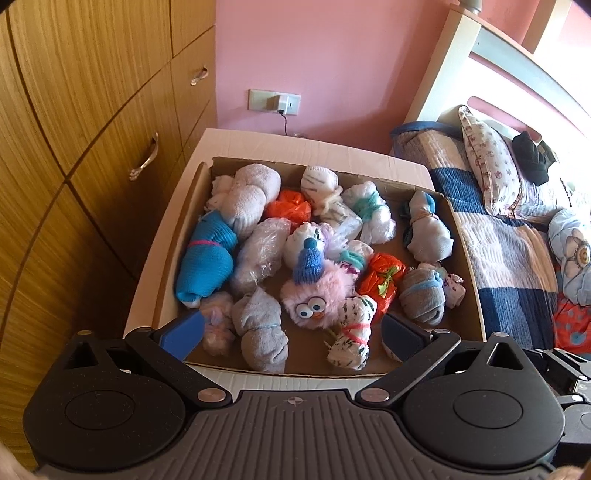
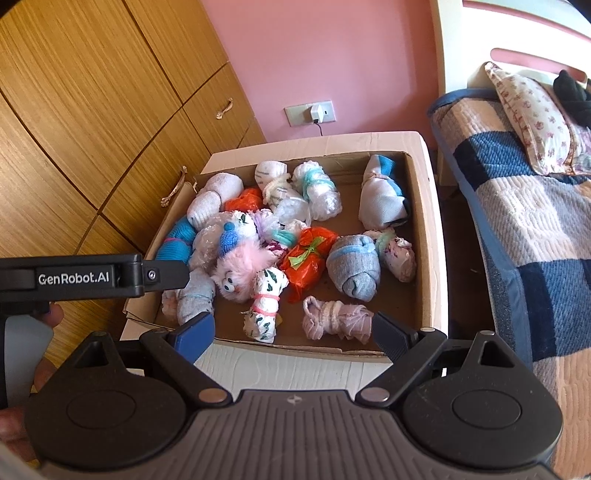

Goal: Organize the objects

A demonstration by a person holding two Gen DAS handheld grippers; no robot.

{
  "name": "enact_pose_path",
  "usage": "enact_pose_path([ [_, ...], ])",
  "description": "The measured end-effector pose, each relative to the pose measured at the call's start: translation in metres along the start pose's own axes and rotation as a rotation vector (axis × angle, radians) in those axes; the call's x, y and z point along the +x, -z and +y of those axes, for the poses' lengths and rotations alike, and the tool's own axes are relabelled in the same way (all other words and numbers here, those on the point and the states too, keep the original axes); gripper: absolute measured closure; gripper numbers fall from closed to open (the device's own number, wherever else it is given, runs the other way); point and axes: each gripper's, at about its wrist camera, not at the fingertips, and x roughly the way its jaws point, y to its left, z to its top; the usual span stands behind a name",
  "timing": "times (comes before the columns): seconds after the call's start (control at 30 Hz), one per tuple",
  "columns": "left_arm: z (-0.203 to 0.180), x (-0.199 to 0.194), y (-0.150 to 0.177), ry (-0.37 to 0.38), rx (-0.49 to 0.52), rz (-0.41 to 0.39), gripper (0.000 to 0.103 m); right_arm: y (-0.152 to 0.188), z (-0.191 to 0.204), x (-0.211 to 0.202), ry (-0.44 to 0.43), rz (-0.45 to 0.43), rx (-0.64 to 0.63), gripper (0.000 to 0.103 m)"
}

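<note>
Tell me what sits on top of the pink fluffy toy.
A small blue knitted hat sits on the pink toy, its pompom toward a white bundle behind. Whether the hat is attached cannot be seen; the toy's underside and the box floor beneath are covered.

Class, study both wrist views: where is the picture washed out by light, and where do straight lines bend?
Left wrist view: sunlight bleaches the headboard at upper right; the wardrobe seams bow. Right wrist view: similar glare on the headboard, curved wardrobe lines, while the cardboard box stays evenly lit and sharp.

The left gripper's right fingers (image 1: 404, 334) hide the pale pink bundle (image 2: 338, 317); bed (image 1: 517, 236) cut off.
</note>
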Motion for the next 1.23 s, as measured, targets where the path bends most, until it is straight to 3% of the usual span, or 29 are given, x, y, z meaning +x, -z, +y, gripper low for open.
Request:
enact_pose_path([
  [0.9, -0.012, -0.014, -0.015, -0.027, 0.014, -0.064, 0.0, 0.004, 0.005, -0.001, -0.021, 0.0, -0.01, 0.011],
  [1.23, -0.017, -0.014, -0.017, -0.059, 0.018, -0.032, 0.0, 0.005, 0.004, 0.0, -0.026, 0.0, -0.004, 0.01],
])
